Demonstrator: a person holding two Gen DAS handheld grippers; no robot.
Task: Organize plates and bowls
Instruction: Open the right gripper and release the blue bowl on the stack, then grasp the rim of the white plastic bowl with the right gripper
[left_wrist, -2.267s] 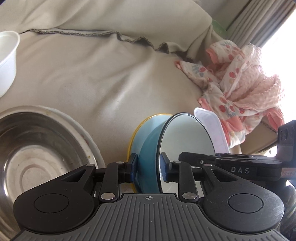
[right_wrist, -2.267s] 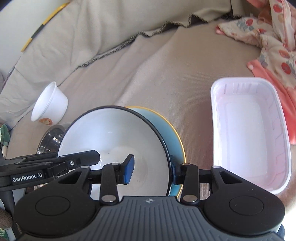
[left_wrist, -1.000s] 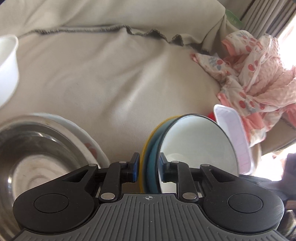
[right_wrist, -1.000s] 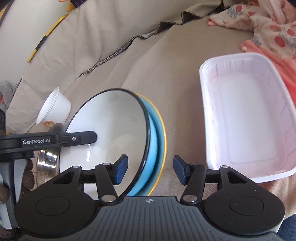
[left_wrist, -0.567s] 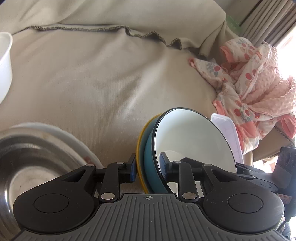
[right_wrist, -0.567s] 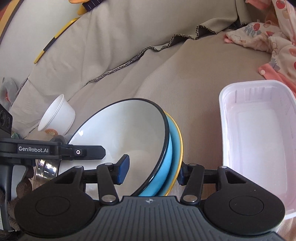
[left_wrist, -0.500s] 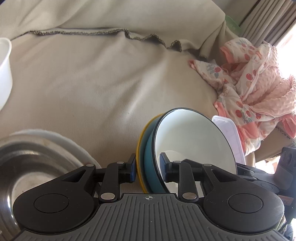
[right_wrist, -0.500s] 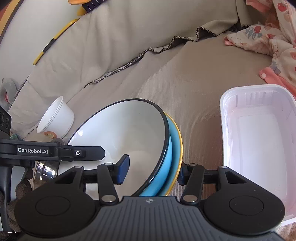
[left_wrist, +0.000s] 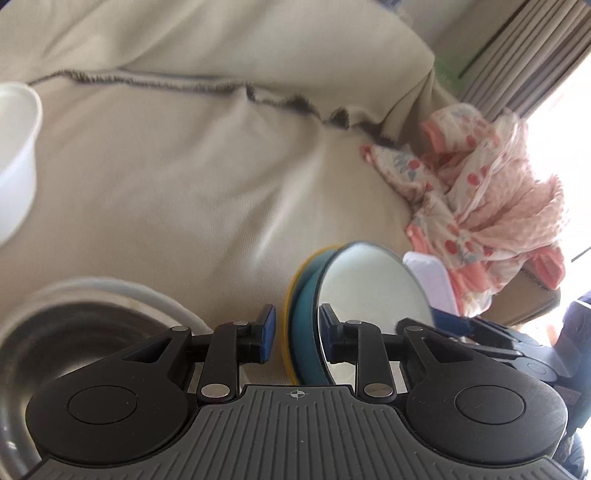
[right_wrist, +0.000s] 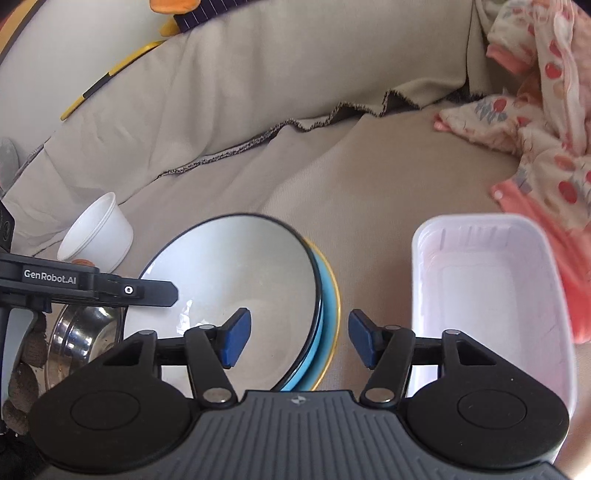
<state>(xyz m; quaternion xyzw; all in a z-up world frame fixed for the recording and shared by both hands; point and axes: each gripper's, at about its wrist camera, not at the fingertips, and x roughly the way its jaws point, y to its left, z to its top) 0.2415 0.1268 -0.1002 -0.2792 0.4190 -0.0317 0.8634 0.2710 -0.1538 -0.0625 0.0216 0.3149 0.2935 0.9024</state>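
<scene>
A blue bowl with a white inside and dark rim (right_wrist: 236, 280) sits in a blue plate with a yellow rim (right_wrist: 330, 295), both tilted on a beige sofa. My left gripper (left_wrist: 295, 332) straddles their edge (left_wrist: 303, 321); a small gap shows at its left pad, so its jaws stand slightly apart. My right gripper (right_wrist: 295, 338) is open around the bowl's and plate's rim, its pads clear of them. A steel bowl (left_wrist: 74, 343) sits in a white plate (left_wrist: 122, 291) at lower left. A white plastic cup (right_wrist: 98, 232) lies on its side.
A white rectangular plastic tray (right_wrist: 495, 291) lies right of the bowl. Pink patterned clothes (left_wrist: 491, 199) are heaped at the right by the sofa arm. The sofa back (right_wrist: 258, 85) rises behind. Curtains (left_wrist: 517, 62) hang at far right.
My right gripper has opened wider, off the bowl and plate. My left gripper's pads have loosened. The bowl and plate have sunk lower and lie flatter.
</scene>
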